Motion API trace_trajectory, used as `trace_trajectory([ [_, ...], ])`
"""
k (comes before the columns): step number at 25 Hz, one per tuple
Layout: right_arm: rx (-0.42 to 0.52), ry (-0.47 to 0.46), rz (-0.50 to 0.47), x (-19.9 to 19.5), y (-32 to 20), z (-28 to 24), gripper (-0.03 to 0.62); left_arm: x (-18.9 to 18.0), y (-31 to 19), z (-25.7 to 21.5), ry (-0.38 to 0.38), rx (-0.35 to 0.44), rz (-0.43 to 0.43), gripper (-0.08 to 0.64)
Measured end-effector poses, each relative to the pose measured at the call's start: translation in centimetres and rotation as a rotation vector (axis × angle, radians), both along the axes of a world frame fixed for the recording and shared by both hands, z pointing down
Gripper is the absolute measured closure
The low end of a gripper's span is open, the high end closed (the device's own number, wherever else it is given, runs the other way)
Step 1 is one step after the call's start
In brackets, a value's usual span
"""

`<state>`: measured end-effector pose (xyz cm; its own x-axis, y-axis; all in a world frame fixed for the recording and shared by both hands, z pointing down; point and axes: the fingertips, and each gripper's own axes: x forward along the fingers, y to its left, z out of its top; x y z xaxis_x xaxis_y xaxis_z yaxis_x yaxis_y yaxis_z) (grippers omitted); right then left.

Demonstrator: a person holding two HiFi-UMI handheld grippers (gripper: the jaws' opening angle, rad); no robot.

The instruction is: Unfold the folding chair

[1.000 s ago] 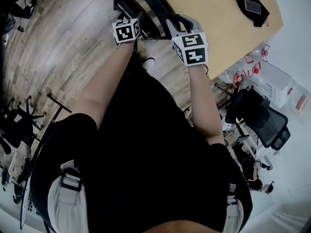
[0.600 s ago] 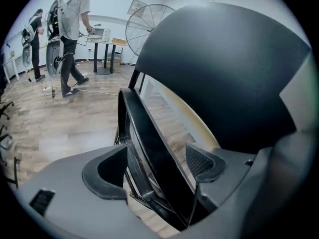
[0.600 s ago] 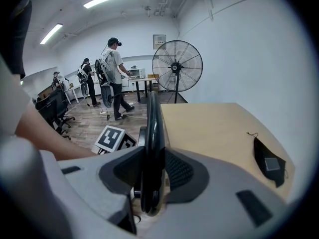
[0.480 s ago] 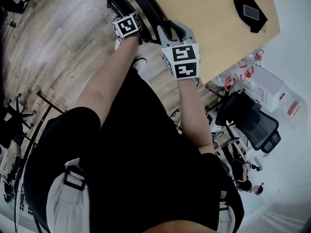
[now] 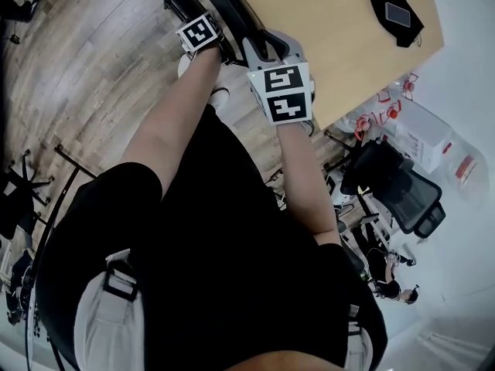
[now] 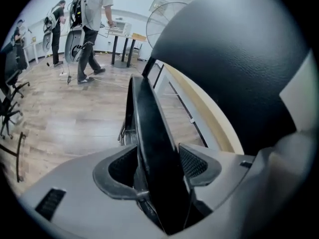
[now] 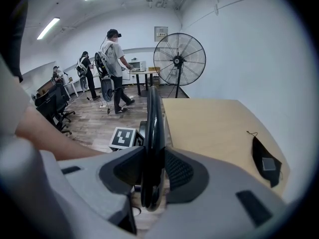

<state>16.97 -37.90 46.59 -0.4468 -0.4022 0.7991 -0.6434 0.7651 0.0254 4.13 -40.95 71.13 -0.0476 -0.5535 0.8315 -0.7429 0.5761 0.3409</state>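
The black folding chair [image 5: 220, 2] stands folded against the wooden table's edge at the top of the head view. My left gripper [image 6: 157, 156] straddles a thin black panel of the chair [image 6: 149, 128]. Its jaws are closing, and the panel fills the gap between the pads. The padded black backrest [image 6: 229, 59] bulges at the upper right of the left gripper view. My right gripper [image 7: 152, 163] is shut on the chair's narrow black top edge [image 7: 153, 118]. In the head view the left gripper [image 5: 203, 33] sits just left of the right gripper [image 5: 271, 60].
The wooden table [image 5: 340, 45] lies right behind the chair, with a black pouch holding a phone [image 5: 396, 10] on it. A black office chair [image 5: 402, 188] stands at the right. A floor fan [image 7: 178, 59] and several people [image 7: 115, 68] are farther back on the wood floor.
Both hands have shifted toward the upper left of the head view. The left gripper has dropped lower beside the chair and its marker cube has rolled.
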Motion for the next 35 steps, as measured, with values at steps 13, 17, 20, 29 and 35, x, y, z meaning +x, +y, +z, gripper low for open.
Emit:
trace_trajectory([
  [13,0.016,0.083,-0.034,-0.1,0.8,-0.1,0.463,-0.3,0.5,0.0,-0.014,0.087,0.033,0.36],
  [17,0.033,0.091,-0.05,-0.1,1.1,-0.1,0.462,-1.0,2.4,-0.1,-0.001,0.084,0.021,0.36],
  [20,0.043,0.087,-0.062,-0.2,1.5,0.0,0.46,-1.3,3.4,0.2,0.029,0.094,0.014,0.36],
  [29,0.086,0.062,-0.093,-0.5,2.2,0.1,0.46,-2.6,5.3,0.4,0.065,0.141,0.023,0.362],
  [35,0.096,0.065,-0.091,-1.2,3.2,0.7,0.46,-5.4,9.4,1.2,0.145,0.177,-0.02,0.368],
])
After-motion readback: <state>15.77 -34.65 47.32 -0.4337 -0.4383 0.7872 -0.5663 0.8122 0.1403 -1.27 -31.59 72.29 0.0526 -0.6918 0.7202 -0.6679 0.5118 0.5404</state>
